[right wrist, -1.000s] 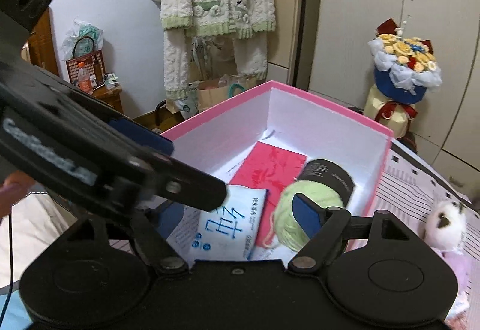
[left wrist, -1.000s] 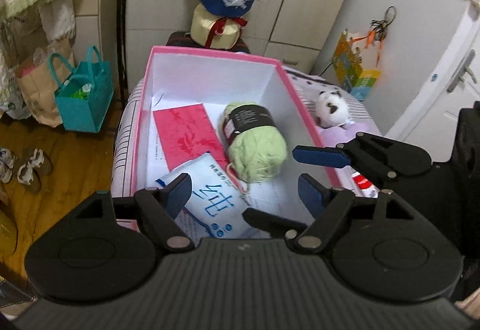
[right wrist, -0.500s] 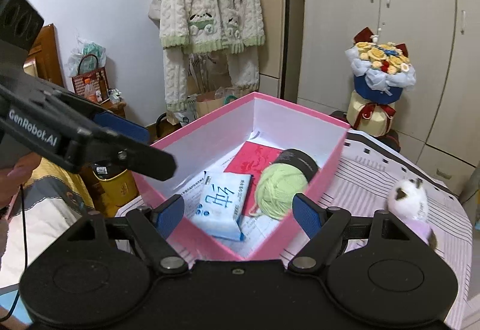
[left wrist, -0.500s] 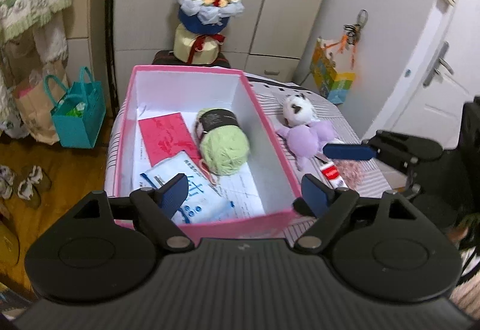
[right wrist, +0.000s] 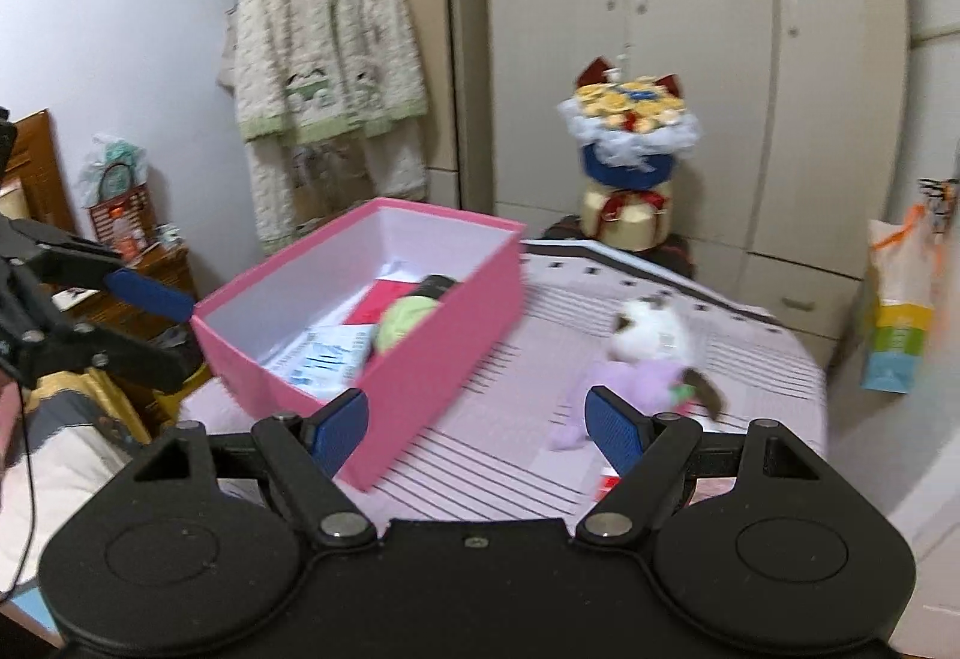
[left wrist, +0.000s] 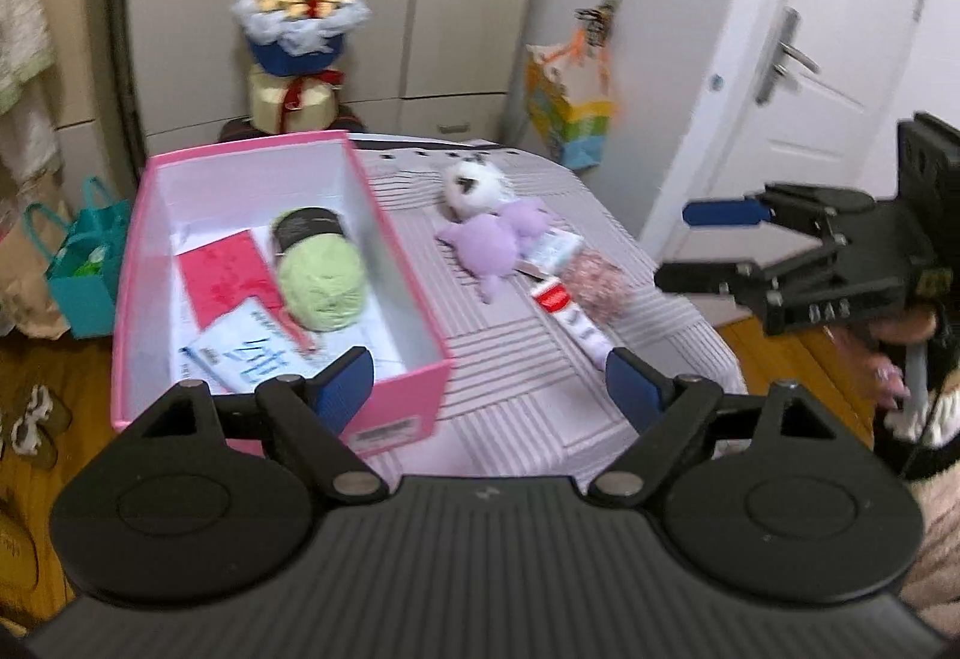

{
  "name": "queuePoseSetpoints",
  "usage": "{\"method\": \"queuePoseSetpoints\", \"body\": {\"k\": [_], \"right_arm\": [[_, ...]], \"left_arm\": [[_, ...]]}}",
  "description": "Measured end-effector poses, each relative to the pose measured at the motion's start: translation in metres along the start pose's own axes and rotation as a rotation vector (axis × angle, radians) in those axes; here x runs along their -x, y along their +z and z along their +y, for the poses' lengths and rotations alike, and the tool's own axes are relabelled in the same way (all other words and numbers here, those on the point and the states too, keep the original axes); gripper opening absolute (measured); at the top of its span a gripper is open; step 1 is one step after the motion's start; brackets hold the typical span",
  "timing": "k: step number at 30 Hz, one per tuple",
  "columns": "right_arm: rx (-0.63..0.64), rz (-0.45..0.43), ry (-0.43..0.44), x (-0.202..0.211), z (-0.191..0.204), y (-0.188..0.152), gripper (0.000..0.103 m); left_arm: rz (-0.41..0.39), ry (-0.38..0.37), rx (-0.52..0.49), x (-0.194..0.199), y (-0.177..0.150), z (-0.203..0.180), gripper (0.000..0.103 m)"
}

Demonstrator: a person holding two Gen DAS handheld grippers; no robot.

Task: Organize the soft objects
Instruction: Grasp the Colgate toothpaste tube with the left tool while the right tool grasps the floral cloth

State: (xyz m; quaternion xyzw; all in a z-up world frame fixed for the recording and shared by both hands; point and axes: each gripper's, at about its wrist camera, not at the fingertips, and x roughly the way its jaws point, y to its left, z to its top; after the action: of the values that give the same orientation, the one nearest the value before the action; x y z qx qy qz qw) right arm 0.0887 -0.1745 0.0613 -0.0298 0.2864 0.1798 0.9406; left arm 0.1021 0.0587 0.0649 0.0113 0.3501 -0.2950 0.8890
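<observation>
A pink box (left wrist: 384,251) (right wrist: 456,359) stands on the striped table. In it lie a green yarn ball (left wrist: 321,278) (right wrist: 405,320), a red packet (left wrist: 225,278) and a blue-and-white tissue pack (left wrist: 252,359). A purple-and-white plush toy (left wrist: 489,233) (right wrist: 642,359) lies right of the box, with a pink speckled yarn ball (left wrist: 594,278) and a white tube (left wrist: 573,317) beside it. My left gripper (left wrist: 489,386) is open and empty, above the table's near edge. My right gripper (right wrist: 477,428) is open and empty; it also shows at the right of the left wrist view (left wrist: 696,245).
A flower bouquet (left wrist: 297,53) (right wrist: 630,161) stands behind the table before white wardrobes. A teal bag (left wrist: 84,269) sits on the wooden floor at left. A colourful bag (left wrist: 567,119) hangs at right near a door. A cardigan (right wrist: 324,77) hangs on the wall.
Both grippers have pulled back and up, away from the box. The views now take in the whole box and the plush toy, yarn and tube to its right.
</observation>
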Motion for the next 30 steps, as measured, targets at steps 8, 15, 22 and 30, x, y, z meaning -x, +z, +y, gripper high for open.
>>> {"method": "queuePoseSetpoints", "body": {"k": [8, 15, 22, 30], "right_arm": [[-0.096, -0.03, -0.014, 0.01, -0.058, -0.035, 0.083], [-0.159, -0.012, -0.007, -0.009, -0.097, -0.067, 0.083], [-0.135, 0.024, -0.019, -0.037, -0.115, -0.091, 0.083], [-0.091, 0.049, -0.039, -0.065, -0.129, -0.111, 0.083]], "left_arm": [[0.028, -0.067, -0.092, -0.036, 0.001, -0.044, 0.085], [0.079, -0.108, -0.104, -0.084, 0.001, -0.065, 0.085], [0.147, -0.13, -0.106, -0.136, -0.002, -0.079, 0.084], [0.155, -0.099, -0.108, -0.188, -0.004, -0.082, 0.084]]}}
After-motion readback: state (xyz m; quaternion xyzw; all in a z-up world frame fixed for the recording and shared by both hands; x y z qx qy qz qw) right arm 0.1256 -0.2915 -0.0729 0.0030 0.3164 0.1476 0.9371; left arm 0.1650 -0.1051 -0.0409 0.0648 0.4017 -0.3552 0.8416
